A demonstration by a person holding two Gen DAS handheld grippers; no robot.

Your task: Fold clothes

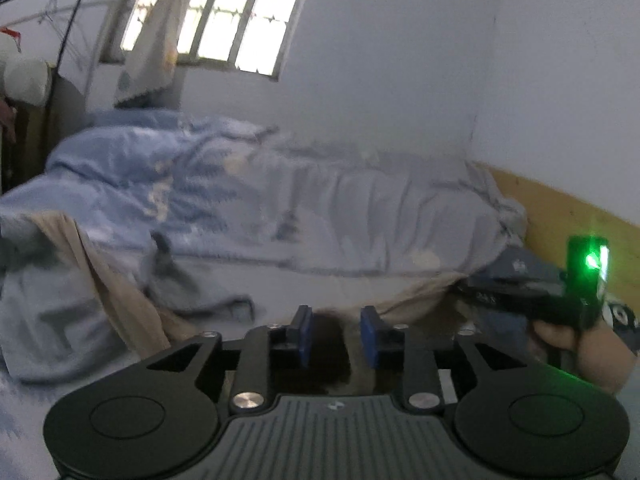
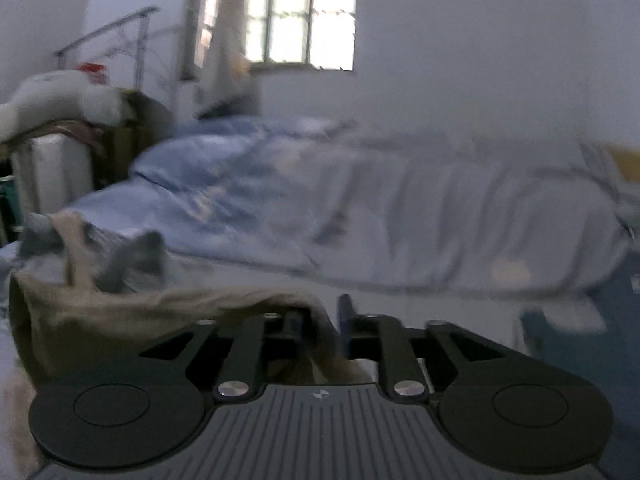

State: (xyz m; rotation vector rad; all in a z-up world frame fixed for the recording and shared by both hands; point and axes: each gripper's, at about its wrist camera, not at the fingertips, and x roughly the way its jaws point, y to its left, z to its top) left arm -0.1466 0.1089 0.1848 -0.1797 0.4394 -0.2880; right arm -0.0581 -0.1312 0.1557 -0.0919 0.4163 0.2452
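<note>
A beige garment [image 1: 108,280] lies crumpled on the bed, draped over light-blue bedding at the left. In the left wrist view its shadowed brown fabric fills the narrow gap between the blue pads of my left gripper [image 1: 336,332], which is shut on it. In the right wrist view the same beige garment [image 2: 120,316] runs from the left into my right gripper [image 2: 322,324], shut on a fold of it. The right tool's housing with a green light [image 1: 588,276] and the hand [image 1: 576,340] holding it show at the far right. Both views are blurred.
A rumpled light-blue duvet [image 1: 280,200] covers the bed against the white wall. A grey-blue garment [image 2: 128,256] sits behind the beige one. A yellow wooden board [image 1: 568,216] lines the right wall. A window [image 2: 300,16], a drying rack [image 1: 72,20] and white bundles [image 2: 64,96] stand at the back left.
</note>
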